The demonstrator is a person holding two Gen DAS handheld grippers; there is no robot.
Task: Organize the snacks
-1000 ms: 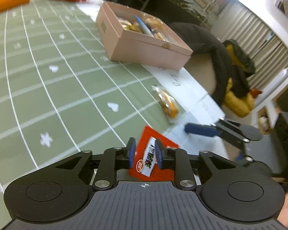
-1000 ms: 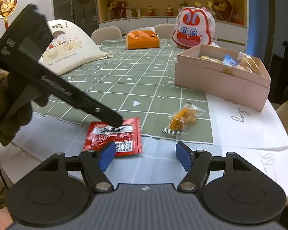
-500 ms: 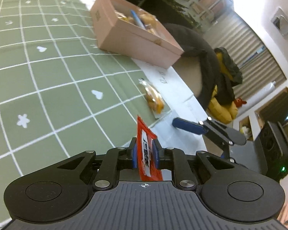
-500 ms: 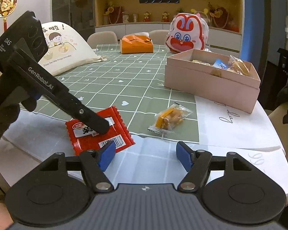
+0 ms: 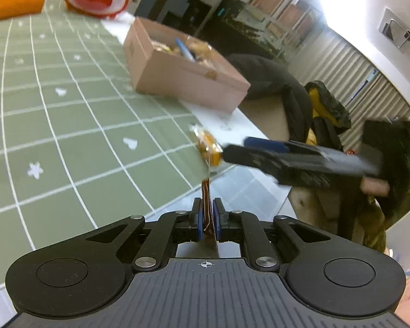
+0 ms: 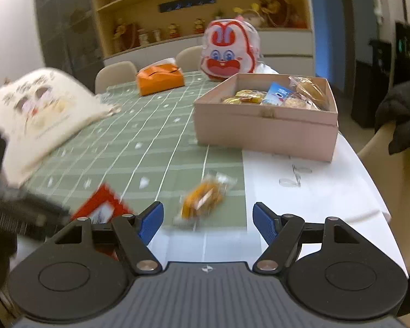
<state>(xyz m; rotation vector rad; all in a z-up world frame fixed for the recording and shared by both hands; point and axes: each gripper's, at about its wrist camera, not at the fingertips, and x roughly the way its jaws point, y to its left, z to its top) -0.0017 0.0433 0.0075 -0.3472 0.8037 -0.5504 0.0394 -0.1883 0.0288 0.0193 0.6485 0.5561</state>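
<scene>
My left gripper is shut on a red snack packet, held edge-on above the table; the packet also shows in the right wrist view, lifted at the lower left. My right gripper is open and empty, just in front of an orange snack in clear wrap lying on the green cloth; it also shows in the left wrist view, with my right gripper beside it. A pink box holding several snacks stands behind; it shows in the left wrist view too.
A green checked tablecloth covers the table, with white paper sheets at its right edge. A cream cartoon bag, an orange pouch and a rabbit-face bag sit further back. A chair with dark clothes stands beside the table.
My left gripper has lifted the red packet off the table and turned it edge-on. My right gripper has moved forward and right, up to the orange snack.
</scene>
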